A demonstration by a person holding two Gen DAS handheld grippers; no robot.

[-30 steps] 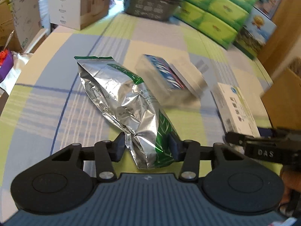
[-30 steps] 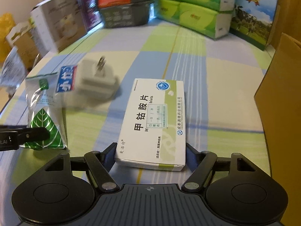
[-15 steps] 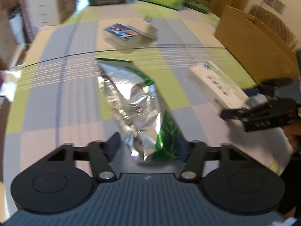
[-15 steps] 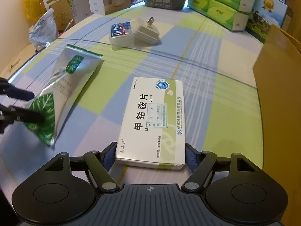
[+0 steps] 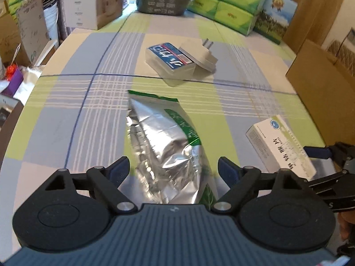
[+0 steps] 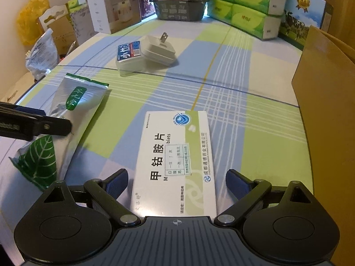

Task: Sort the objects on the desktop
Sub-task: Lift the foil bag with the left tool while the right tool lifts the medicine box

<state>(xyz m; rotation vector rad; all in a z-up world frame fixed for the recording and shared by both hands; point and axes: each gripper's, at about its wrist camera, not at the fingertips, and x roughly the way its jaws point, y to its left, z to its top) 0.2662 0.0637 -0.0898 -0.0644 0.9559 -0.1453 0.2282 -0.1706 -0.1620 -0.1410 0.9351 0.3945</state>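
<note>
A silver foil bag [image 5: 164,146] with green leaf print lies flat on the checked tablecloth [image 5: 66,115]. My left gripper [image 5: 174,169] is open, and its blue pads stand clear of the bag's near end on both sides. The bag [image 6: 73,102] also shows at the left of the right wrist view, under a left finger [image 6: 33,124]. A white medicine box [image 6: 175,161] lies flat between the spread fingers of my open right gripper [image 6: 177,182], with a gap on each side. In the left wrist view the box [image 5: 279,146] sits at the right.
A clear tissue pack with a blue label [image 5: 168,59] and a white plug adapter [image 5: 199,55] leaning on it lie mid-table. A tall brown cardboard box [image 6: 326,102] stands at the right edge. Green tissue packs [image 5: 226,2], a dark basket [image 5: 162,0] and a white carton [image 5: 91,2] line the back.
Both grippers were shut on their objects before; now both have opened. The foil bag and the medicine box rest on the cloth nearer the table's front.
</note>
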